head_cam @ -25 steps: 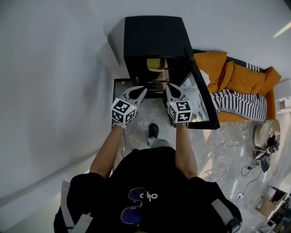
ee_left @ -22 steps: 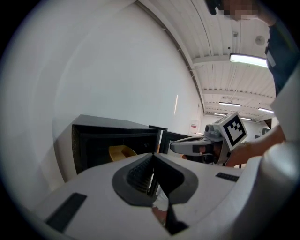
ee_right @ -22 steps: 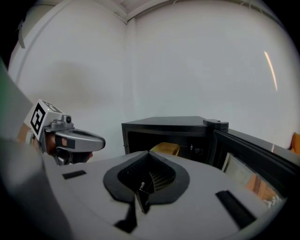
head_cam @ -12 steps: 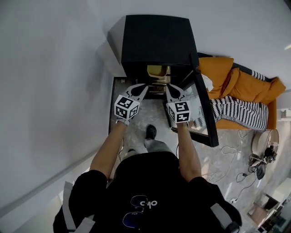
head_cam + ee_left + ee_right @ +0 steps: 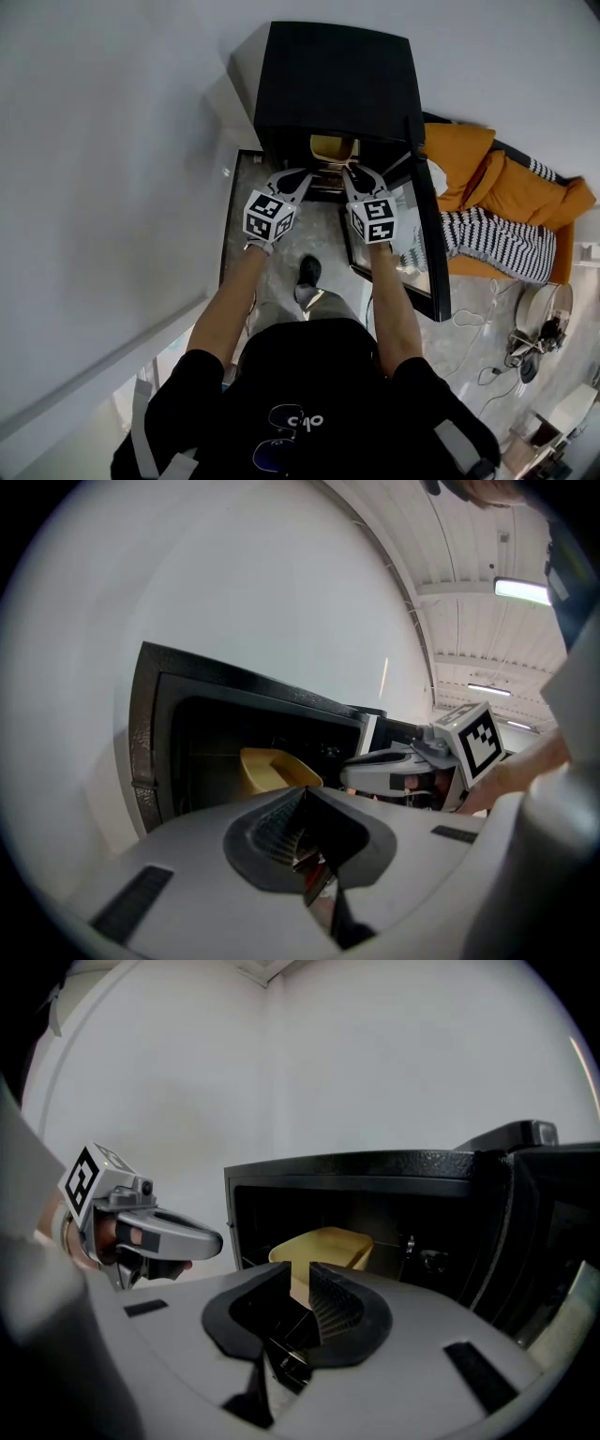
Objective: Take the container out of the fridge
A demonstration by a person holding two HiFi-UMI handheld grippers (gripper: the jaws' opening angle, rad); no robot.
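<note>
A small black fridge (image 5: 333, 75) stands open against the white wall, its door (image 5: 427, 244) swung out to the right. On an upper shelf inside sits a yellow container (image 5: 333, 147) (image 5: 272, 769) (image 5: 323, 1246). Both grippers hover just in front of the opening, short of the container. My left gripper (image 5: 305, 174) (image 5: 305, 794) is shut with nothing in it, left of the container. My right gripper (image 5: 352, 172) (image 5: 300, 1279) is opening: a narrow gap shows between its jaws, and nothing is between them. Each gripper shows in the other's view, the left one (image 5: 211, 1238) and the right one (image 5: 361, 771).
An orange sofa (image 5: 506, 169) with a striped blanket (image 5: 497, 244) stands right of the fridge door. Cables (image 5: 473, 314) lie on the marble floor to the right. The person's foot (image 5: 305, 274) is on the floor in front of the fridge. A white wall runs along the left.
Both grippers have moved forward toward the fridge opening, closer to the yellow container. The right gripper's jaws have started to part.
</note>
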